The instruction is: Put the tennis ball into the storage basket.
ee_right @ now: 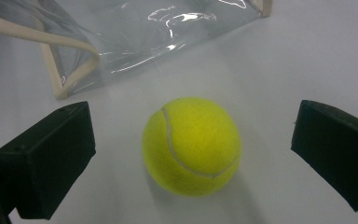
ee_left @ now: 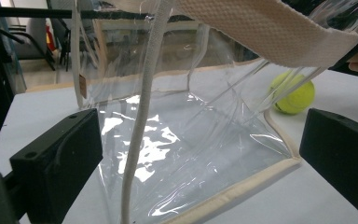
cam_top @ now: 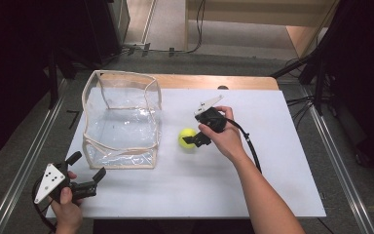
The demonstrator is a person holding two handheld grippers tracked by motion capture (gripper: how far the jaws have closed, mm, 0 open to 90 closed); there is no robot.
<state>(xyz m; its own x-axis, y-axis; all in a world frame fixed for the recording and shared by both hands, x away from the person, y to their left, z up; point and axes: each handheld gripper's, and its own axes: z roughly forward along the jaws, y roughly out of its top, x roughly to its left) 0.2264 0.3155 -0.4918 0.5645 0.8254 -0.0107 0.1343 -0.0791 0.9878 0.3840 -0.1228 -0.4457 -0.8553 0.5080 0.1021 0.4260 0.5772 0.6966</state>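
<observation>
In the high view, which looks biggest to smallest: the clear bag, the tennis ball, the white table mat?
1. White table mat, widest by far.
2. Clear bag.
3. Tennis ball, smallest, partly covered by the right hand-held gripper.

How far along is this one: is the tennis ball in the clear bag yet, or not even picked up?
Nothing looks finished: the clear bag stands open and holds nothing. In hand: the right gripper is open, its jaws either side of the tennis ball, which sits on the white table beside the bag. The left gripper is open near the bag's front corner. Left to do: closing on the ball, lifting it and placing it in the bag.
</observation>
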